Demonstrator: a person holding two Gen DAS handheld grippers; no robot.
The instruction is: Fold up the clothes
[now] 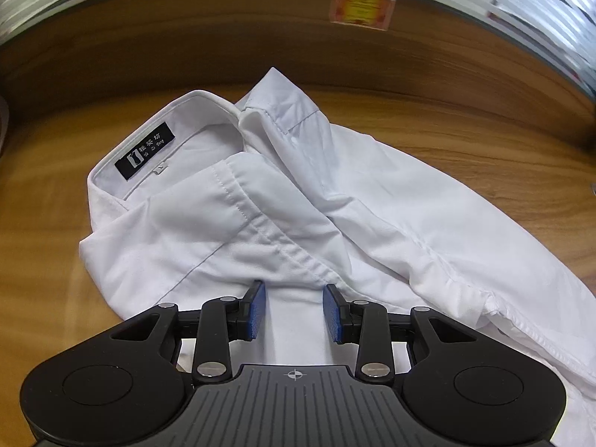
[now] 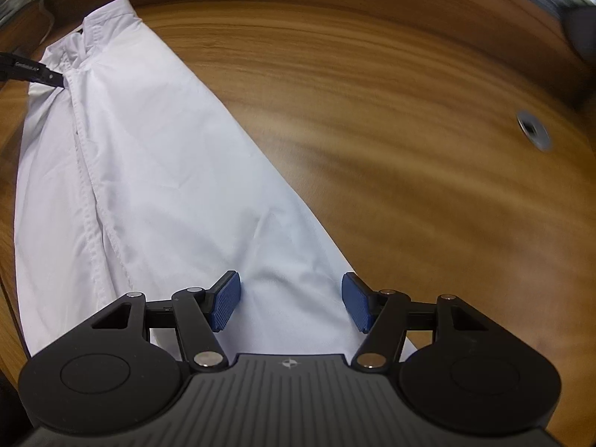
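Brown wood-grain desk carried a white collared cotton shirt.
Left gripper and right gripper both released, jaws apart over the fabric.

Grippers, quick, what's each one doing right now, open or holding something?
Left gripper: open, over the white shirt near its collar.
Right gripper: open, nothing held.

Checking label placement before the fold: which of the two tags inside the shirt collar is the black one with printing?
The larger tag, a black rectangle with white characters sewn across the collar band. The other tag below it is tiny and white.
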